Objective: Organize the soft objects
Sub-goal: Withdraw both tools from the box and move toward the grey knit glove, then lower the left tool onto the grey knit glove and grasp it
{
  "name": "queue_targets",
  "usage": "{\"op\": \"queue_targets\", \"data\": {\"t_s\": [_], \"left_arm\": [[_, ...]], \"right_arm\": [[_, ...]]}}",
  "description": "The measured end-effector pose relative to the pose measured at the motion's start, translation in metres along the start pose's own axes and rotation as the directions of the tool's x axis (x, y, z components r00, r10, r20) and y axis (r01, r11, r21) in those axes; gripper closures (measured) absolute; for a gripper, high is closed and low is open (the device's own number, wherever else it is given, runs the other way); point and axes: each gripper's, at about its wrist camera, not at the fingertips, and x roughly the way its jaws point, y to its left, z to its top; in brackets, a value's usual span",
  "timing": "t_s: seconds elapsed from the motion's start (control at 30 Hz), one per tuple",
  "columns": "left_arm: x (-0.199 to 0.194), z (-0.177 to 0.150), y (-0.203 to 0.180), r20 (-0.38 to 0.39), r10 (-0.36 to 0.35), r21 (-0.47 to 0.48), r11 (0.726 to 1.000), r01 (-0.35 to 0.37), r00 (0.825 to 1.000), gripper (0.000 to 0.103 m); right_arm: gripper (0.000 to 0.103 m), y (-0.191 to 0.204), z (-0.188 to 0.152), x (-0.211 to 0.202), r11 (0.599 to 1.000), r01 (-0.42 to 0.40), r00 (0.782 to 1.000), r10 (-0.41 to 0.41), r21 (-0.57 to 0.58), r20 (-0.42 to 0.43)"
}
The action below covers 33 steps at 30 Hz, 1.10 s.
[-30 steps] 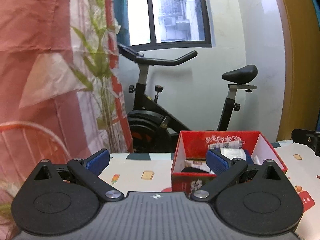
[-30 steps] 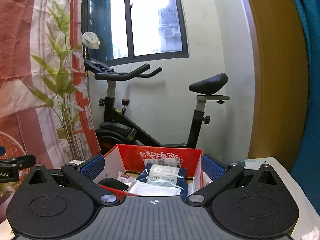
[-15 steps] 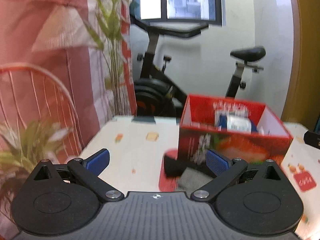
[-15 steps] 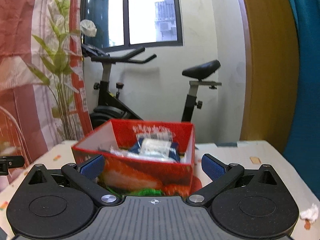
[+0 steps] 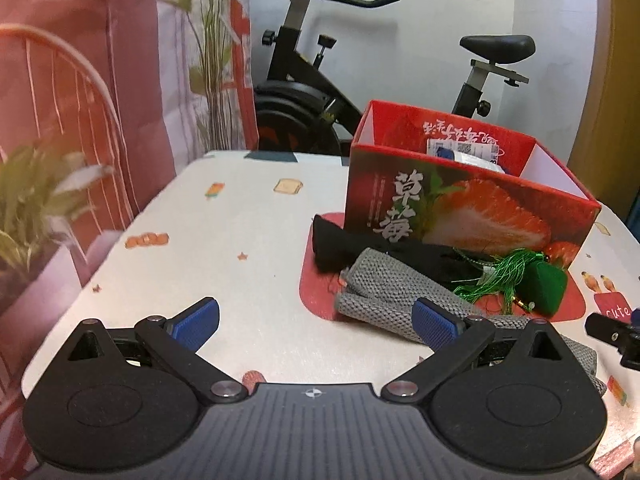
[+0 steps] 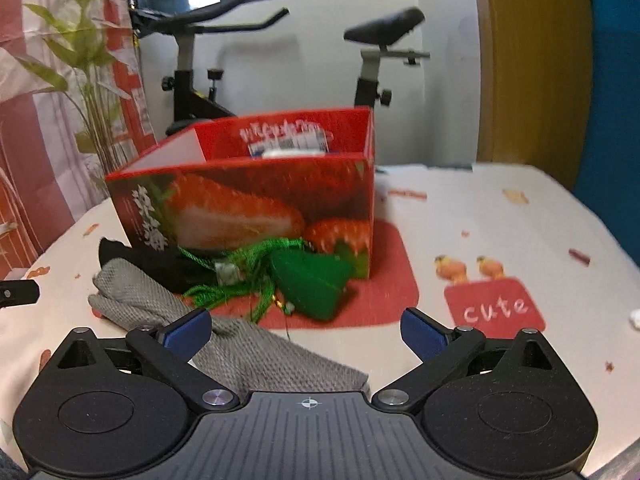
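Note:
A red strawberry-printed box stands on the patterned table, with packets showing inside. In front of it lie a grey knitted cloth, a black cloth and a green pouch with green tassels. My left gripper hangs open over bare table just left of the grey cloth, its right finger over the cloth's edge. My right gripper is wide, its jaws closing slightly, above the grey cloth and near the green pouch; nothing is pressed between the pads.
An exercise bike stands behind the table by the white wall. A floral curtain hangs at the left and a yellow wall panel at the right. The tablecloth lies bare to the left and right of the pile.
Both grippers have dropped and tilted down toward the table. The box moved up in both views and the cloths and green pouch in front of it came into sight.

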Motion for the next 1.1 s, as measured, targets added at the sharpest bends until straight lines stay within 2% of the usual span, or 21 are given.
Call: {"op": "queue_targets", "data": {"t_s": [0.17, 0.3, 0.4, 0.47, 0.5, 0.57, 0.63, 0.8, 0.93, 1.1], "left_arm": [[0.010, -0.004, 0.005, -0.028, -0.005, -0.018, 1.000, 0.004, 1.000, 0.000], [0.019, -0.008, 0.011, -0.048, -0.031, -0.059, 0.998, 0.028, 0.998, 0.001], [0.023, -0.008, 0.009, -0.036, -0.028, -0.046, 0.999, 0.026, 0.999, 0.002], [0.028, -0.008, 0.008, -0.045, -0.039, -0.048, 0.998, 0.037, 0.998, 0.006], [0.033, -0.006, 0.009, -0.058, -0.058, -0.057, 0.997, 0.054, 0.997, 0.009], [0.043, -0.002, 0.010, -0.086, -0.092, -0.085, 0.993, 0.085, 0.992, 0.025], [0.053, 0.004, 0.011, -0.095, -0.120, -0.111, 0.988, 0.110, 0.988, 0.028], [0.082, 0.017, 0.002, -0.086, -0.161, -0.140, 0.979, 0.148, 0.983, 0.028], [0.110, 0.022, -0.006, -0.115, -0.207, -0.186, 0.965, 0.183, 0.972, 0.028], [0.130, 0.024, -0.013, -0.130, -0.211, -0.190, 0.964, 0.184, 0.969, 0.028]], "right_arm": [[0.015, -0.001, -0.007, 0.018, 1.000, 0.018, 0.998, -0.019, -0.008, -0.058], [0.026, -0.001, -0.012, 0.030, 1.000, 0.015, 0.995, -0.018, -0.025, -0.098], [0.036, -0.002, -0.016, 0.037, 0.999, 0.002, 0.992, -0.006, -0.032, -0.125], [0.041, -0.001, -0.018, 0.041, 0.999, 0.010, 0.991, -0.016, -0.051, -0.136], [0.048, 0.000, -0.019, 0.043, 0.998, 0.015, 0.990, -0.024, -0.066, -0.141], [0.052, 0.002, -0.020, 0.046, 0.994, 0.025, 0.990, -0.039, -0.104, -0.138], [0.058, 0.006, -0.021, 0.047, 0.991, 0.017, 0.991, -0.035, -0.132, -0.133], [0.060, 0.007, -0.022, 0.048, 0.989, 0.004, 0.992, -0.023, -0.149, -0.127], [0.060, 0.006, -0.022, 0.048, 0.989, -0.003, 0.992, -0.016, -0.145, -0.127], [0.060, 0.005, -0.022, 0.049, 0.989, -0.006, 0.992, -0.013, -0.146, -0.126]]}}
